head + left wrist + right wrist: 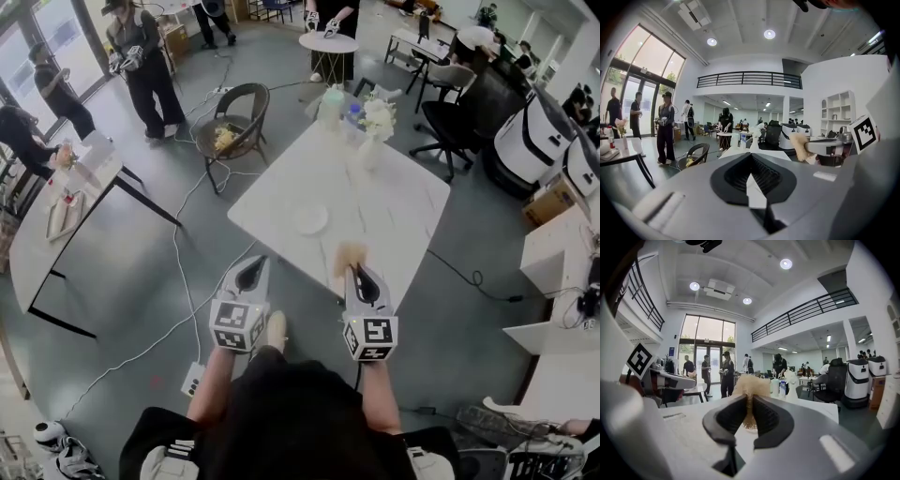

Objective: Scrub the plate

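Observation:
A white plate lies on the white square table ahead of me in the head view. My right gripper hangs over the table's near edge, shut on a tan fluffy scrubber. In the right gripper view the scrubber sticks out between the closed jaws of that gripper. My left gripper is beside it, off the table's near left edge, shut with nothing in it. The left gripper view shows its own jaws pressed together and the scrubber at the right.
Bottles and a white vase of flowers stand at the table's far end. A wicker chair and an office chair stand beyond it. A cable runs across the floor at the left. People stand by the windows.

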`<state>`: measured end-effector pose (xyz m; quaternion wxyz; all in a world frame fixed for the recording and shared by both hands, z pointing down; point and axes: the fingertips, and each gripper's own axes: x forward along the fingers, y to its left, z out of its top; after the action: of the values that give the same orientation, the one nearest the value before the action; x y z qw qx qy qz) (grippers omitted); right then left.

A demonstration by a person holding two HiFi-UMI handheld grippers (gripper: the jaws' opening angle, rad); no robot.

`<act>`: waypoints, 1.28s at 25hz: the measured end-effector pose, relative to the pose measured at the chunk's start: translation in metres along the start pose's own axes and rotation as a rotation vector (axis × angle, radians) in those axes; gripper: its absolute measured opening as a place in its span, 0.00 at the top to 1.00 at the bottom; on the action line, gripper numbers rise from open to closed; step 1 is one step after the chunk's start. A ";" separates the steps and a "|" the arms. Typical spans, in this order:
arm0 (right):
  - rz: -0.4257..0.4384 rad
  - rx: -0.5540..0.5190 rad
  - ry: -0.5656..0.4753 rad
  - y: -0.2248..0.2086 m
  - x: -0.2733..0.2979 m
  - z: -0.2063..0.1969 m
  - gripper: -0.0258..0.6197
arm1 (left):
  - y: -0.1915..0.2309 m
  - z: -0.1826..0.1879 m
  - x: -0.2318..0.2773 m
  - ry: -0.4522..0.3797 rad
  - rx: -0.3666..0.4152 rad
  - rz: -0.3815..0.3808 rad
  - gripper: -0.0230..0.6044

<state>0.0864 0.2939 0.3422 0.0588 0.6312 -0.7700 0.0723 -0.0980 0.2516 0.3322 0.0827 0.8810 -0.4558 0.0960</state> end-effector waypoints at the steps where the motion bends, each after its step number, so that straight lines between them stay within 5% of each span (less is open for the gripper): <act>1: -0.006 0.002 0.002 -0.001 0.009 0.003 0.90 | 0.006 0.003 0.008 0.001 0.003 -0.007 0.95; 18: -0.127 -0.002 0.043 0.002 0.129 0.022 0.90 | 0.098 0.014 0.112 0.034 -0.016 -0.145 0.95; 32: -0.188 0.015 0.082 0.000 0.173 0.015 0.90 | 0.127 0.006 0.161 0.080 -0.017 -0.222 0.95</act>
<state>0.0519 0.1241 0.3590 0.0921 0.6977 -0.7037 0.0979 -0.1102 0.0511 0.3732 0.1185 0.9208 -0.3527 0.1174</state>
